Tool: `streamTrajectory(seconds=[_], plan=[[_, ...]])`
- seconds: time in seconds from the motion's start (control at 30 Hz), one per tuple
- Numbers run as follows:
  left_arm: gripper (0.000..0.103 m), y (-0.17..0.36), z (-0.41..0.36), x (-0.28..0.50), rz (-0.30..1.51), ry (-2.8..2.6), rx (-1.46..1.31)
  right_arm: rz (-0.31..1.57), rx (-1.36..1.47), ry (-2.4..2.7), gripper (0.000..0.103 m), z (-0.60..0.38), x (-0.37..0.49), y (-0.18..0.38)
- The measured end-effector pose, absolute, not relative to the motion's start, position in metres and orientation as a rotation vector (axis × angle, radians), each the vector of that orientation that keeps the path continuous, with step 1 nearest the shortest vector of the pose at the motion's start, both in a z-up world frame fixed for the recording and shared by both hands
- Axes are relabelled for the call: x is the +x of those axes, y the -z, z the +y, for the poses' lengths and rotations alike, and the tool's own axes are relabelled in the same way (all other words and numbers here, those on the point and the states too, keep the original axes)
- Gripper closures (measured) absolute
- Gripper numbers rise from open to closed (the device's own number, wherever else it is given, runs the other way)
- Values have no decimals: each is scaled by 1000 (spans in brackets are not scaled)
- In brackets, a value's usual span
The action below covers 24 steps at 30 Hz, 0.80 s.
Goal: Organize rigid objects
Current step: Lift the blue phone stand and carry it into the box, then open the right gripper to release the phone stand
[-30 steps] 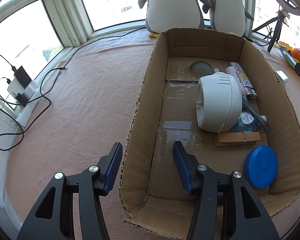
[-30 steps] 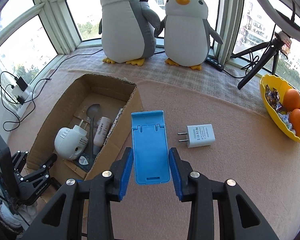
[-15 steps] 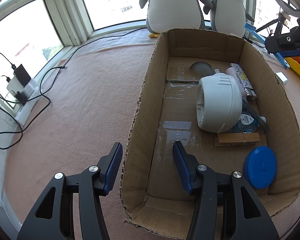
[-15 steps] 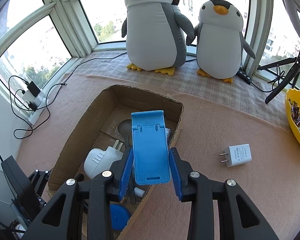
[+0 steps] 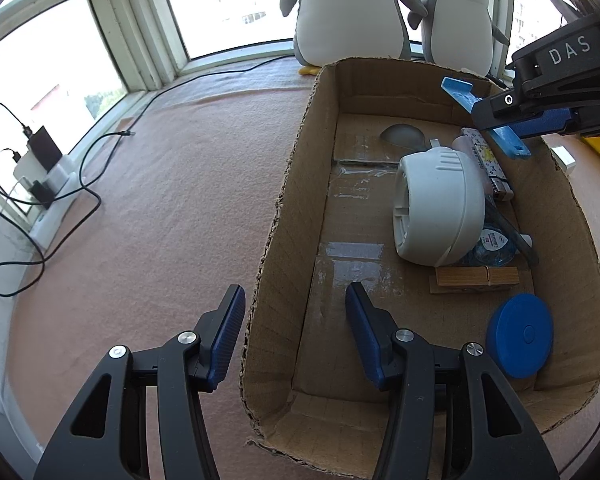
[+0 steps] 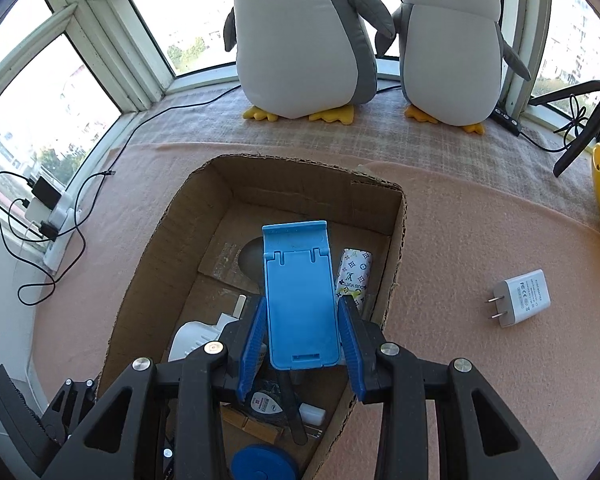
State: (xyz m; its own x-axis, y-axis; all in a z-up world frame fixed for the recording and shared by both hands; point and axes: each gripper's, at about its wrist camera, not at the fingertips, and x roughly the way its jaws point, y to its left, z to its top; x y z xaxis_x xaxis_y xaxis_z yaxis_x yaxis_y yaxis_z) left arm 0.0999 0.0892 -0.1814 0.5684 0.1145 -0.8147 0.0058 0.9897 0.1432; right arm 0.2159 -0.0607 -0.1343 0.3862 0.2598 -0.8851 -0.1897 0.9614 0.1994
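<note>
Brown open-topped cardboard box (image 5: 572, 236) sits on the pink-carpeted surface (image 5: 160, 208), its left wall clamped between the blue pads of the left tongs (image 5: 296, 332), one pad outside and one inside. Inside lie a white domed plastic device (image 5: 440, 208), a wooden clothespin (image 5: 476, 276) and a round blue lid (image 5: 520, 336). Above the box, the right tongs (image 6: 302, 344) grip a blue plastic phone stand (image 6: 300, 296) by its sides. A white plug adapter (image 6: 520, 298) lies on the surface beyond the box's right wall.

bay windows (image 6: 100, 92) | daylight bright | pink carpet (image 5: 160, 200) | power strip (image 5: 48, 196) at sill
</note>
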Motion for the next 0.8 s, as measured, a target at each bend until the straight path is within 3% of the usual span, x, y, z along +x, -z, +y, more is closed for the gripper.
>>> streamTrajectory(seconds=[0.6, 0.8], plan=[[51, 181, 89, 100, 965, -64, 135, 1139, 10, -283, 69, -54, 219, 139], [51, 181, 90, 100, 965, -64, 134, 1125, 9, -290, 61, -55, 217, 136]])
